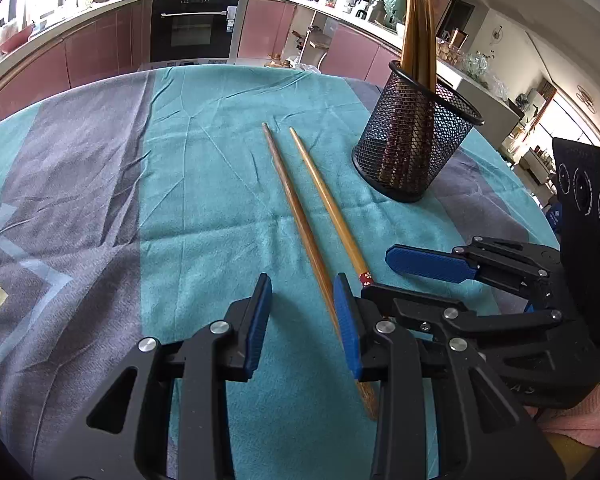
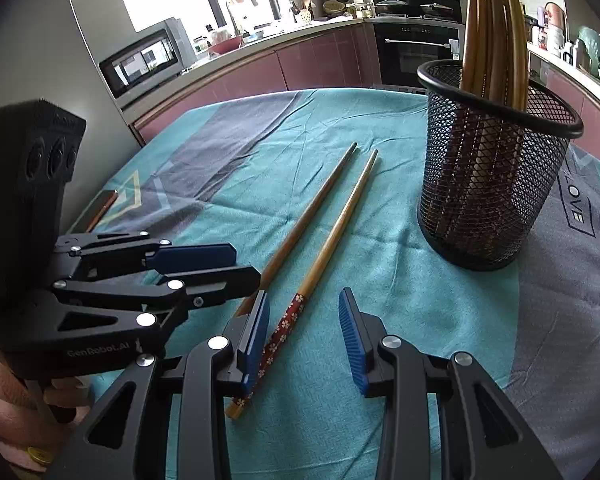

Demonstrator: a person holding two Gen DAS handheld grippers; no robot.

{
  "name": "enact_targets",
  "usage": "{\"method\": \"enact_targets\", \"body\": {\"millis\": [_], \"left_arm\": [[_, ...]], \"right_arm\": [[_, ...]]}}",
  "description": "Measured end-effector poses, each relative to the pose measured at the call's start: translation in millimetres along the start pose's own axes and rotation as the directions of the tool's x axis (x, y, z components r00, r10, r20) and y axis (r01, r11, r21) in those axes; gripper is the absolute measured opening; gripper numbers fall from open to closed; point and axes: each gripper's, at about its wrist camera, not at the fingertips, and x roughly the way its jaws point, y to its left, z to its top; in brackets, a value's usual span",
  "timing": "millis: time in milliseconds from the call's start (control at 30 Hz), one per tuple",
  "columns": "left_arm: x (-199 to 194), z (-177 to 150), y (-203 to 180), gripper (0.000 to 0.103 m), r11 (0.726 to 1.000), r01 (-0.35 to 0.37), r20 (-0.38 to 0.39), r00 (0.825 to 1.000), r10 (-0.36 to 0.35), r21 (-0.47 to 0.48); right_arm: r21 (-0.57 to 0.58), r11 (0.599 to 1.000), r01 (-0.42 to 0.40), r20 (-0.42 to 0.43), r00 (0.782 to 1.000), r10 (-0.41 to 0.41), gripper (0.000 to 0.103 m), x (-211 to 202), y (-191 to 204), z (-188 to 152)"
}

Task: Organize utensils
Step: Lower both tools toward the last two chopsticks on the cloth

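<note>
On teal cloth [image 1: 220, 200], two tapered wooden chopsticks [image 1: 300, 216]

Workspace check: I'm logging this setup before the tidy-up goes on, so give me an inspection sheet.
Surface: table under a wrinkled teal and grey cloth.
Job's things: two chopsticks lie side by side on the cloth; black mesh holder stands upright, already holding several chopsticks.
Clutter: a flat phone-like object near the table's edge.
Grippers: left gripper and right gripper both open, low over the chopsticks' thick ends, gripping nothing.
Cables: nothing seen.
Surroundings: kitchen with pink cabinets, a built-in oven, crowded counters.
</note>
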Motion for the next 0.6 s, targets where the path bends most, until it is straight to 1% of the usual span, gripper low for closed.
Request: {"method": "enact_targets", "body": {"millis": [133,267,433,600], "left_arm": [[-1,0,1,0.032,1.0,0.002,0.001,1.0,-0.002,0.0],[-1,-1,1,0.032,1.0,0.001,0.001,1.0,-0.001,0.0],[0,2,-1,0.032,1.0,0.002,0.002,1.0,-0.002,0.01],[4,8,-6,0.032,0.999,-0.007,0.001,1.0,0.007,0.038]], "right_arm": [[-0.033,0.998,0.05,-0.003,0.999,-0.05,0.029,1,4,-2],[-0.018,0.997,0.069,-0.007,0.998,-0.069,0.026,-2,-1,-4],[0.024,0.998,0.052,-0.015,0.999,-0.051,0.027,-7,-12,-4],[0.03,0.998,0.051,-0.003,0.999,-0.051,0.027,-6,-14,4]]}}
